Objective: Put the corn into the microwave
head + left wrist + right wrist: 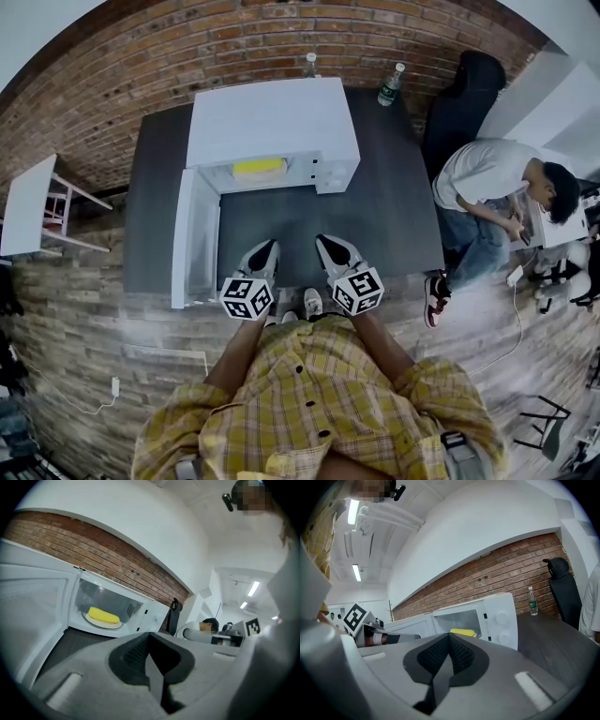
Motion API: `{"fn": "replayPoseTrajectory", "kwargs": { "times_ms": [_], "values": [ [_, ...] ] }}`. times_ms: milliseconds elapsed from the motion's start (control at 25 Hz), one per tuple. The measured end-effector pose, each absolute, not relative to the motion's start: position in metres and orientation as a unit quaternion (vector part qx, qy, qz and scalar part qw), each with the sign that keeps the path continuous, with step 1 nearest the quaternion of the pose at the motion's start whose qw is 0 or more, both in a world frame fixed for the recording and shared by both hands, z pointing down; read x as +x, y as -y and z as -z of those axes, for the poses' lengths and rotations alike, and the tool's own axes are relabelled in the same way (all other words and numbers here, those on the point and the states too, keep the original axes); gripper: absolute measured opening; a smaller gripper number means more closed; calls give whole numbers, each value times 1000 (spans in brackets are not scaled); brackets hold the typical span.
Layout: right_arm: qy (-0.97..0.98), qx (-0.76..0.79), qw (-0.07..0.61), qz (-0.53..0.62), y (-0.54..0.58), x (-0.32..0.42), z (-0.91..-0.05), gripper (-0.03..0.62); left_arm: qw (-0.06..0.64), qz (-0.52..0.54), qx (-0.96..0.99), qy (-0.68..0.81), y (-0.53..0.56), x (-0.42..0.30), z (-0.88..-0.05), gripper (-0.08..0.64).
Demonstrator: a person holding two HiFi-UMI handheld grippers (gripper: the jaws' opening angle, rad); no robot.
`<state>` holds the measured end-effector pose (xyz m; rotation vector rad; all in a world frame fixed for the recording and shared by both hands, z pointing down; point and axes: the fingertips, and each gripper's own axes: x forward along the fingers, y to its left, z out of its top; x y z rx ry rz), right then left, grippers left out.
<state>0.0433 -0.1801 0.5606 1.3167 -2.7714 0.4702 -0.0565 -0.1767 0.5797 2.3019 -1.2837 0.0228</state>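
Note:
The yellow corn [259,167] lies on a white plate [101,623] inside the white microwave [272,122]. Its door [187,239] hangs open to the left. The corn [104,616] shows in the left gripper view through the open front, and the corn [462,633] shows in the right gripper view too. My left gripper [265,251] and right gripper [330,246] hover side by side over the dark table's near edge, in front of the oven. Both point at it. The left gripper [150,644] and the right gripper [450,653] are shut, with nothing between their pads.
The dark table [394,216] stands against a brick wall. Two bottles [310,64] [391,84] stand behind the microwave. A black chair [464,103] and a seated person [487,178] are at the right. A small white table [28,206] is at the left.

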Motion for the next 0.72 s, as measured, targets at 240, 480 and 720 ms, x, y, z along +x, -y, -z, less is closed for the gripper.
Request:
{"fn": "replayPoseTrajectory", "kwargs": {
  "times_ms": [240, 480, 720],
  "values": [
    [894, 422, 20, -150, 172, 42, -559, 3, 210, -36, 847, 487, 169, -58, -575, -3],
    [894, 423, 22, -147, 168, 41, -558, 2, 189, -47, 847, 495, 163, -59, -572, -3],
    [891, 430, 22, -147, 166, 41, -558, 2, 169, -61, 847, 501, 159, -63, -568, -3]
  ]
}}
